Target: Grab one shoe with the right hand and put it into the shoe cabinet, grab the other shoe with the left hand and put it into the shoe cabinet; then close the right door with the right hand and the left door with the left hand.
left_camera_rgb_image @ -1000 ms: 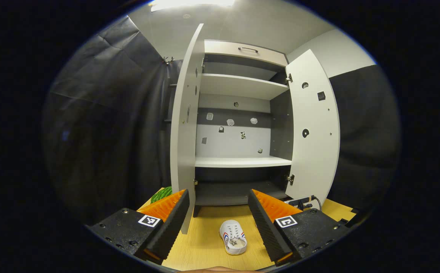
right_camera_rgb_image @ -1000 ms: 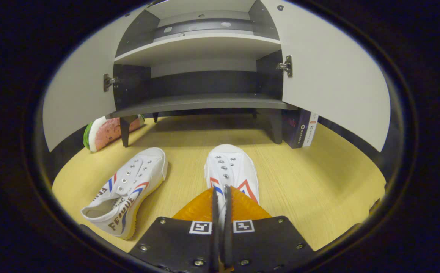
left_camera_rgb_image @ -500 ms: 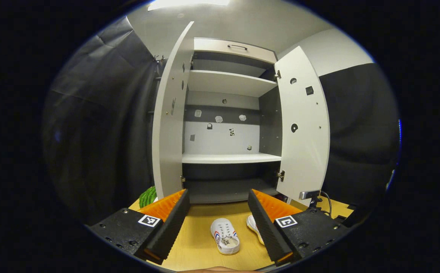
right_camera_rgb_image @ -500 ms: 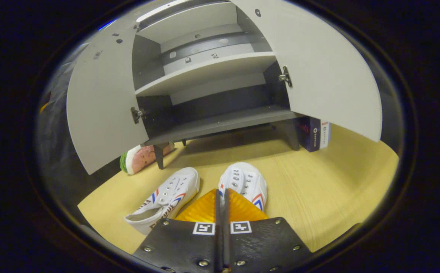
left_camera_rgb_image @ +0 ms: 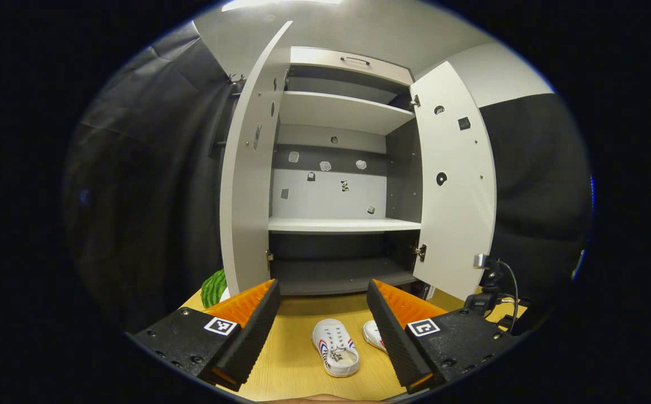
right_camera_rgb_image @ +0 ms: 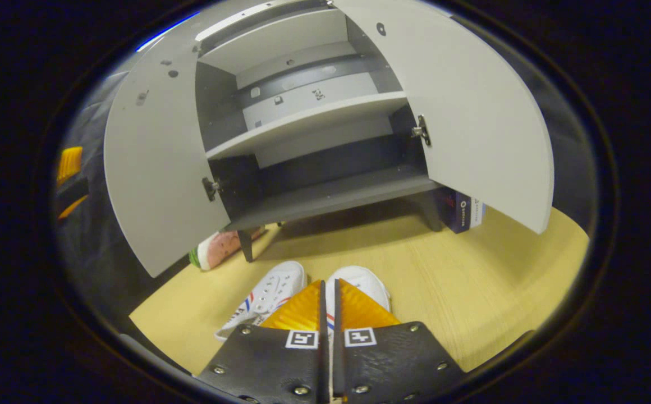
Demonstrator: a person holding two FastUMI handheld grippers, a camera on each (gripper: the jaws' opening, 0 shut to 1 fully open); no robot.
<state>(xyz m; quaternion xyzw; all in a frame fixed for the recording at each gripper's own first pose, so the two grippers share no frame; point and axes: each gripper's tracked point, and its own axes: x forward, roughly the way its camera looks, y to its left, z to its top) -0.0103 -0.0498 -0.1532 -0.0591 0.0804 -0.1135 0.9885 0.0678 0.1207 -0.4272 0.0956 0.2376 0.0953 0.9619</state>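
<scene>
**Right shoe gripped, cabinet doors open**

Between the fingers of our right gripper (right_camera_rgb_image: pixel 328 314) sits one white shoe (right_camera_rgb_image: pixel 359 283), its toe poking out ahead of the fingers, which are drawn nearly together and press on it from both sides. We cannot tell whether that shoe is off the wooden floor (right_camera_rgb_image: pixel 471 292) or resting on it. Just beside it on the left lies the other shoe (right_camera_rgb_image: pixel 266 294), angled toward the cabinet.

Our left gripper (left_camera_rgb_image: pixel 321 306) is held higher, its fingers spread wide with nothing between them. Below it we see both shoes on the floor, the nearer one (left_camera_rgb_image: pixel 335 348) with its opening toward us.

Ahead stands the shoe cabinet (left_camera_rgb_image: pixel 339 224) with its left door (left_camera_rgb_image: pixel 244 196) and right door (left_camera_rgb_image: pixel 454 191) swung open and its dark bottom shelf (right_camera_rgb_image: pixel 331 199) bare. A watermelon-slice toy (right_camera_rgb_image: pixel 221 249) lies by the cabinet's left leg, and a dark box (right_camera_rgb_image: pixel 460 210) stands behind the right door.
</scene>
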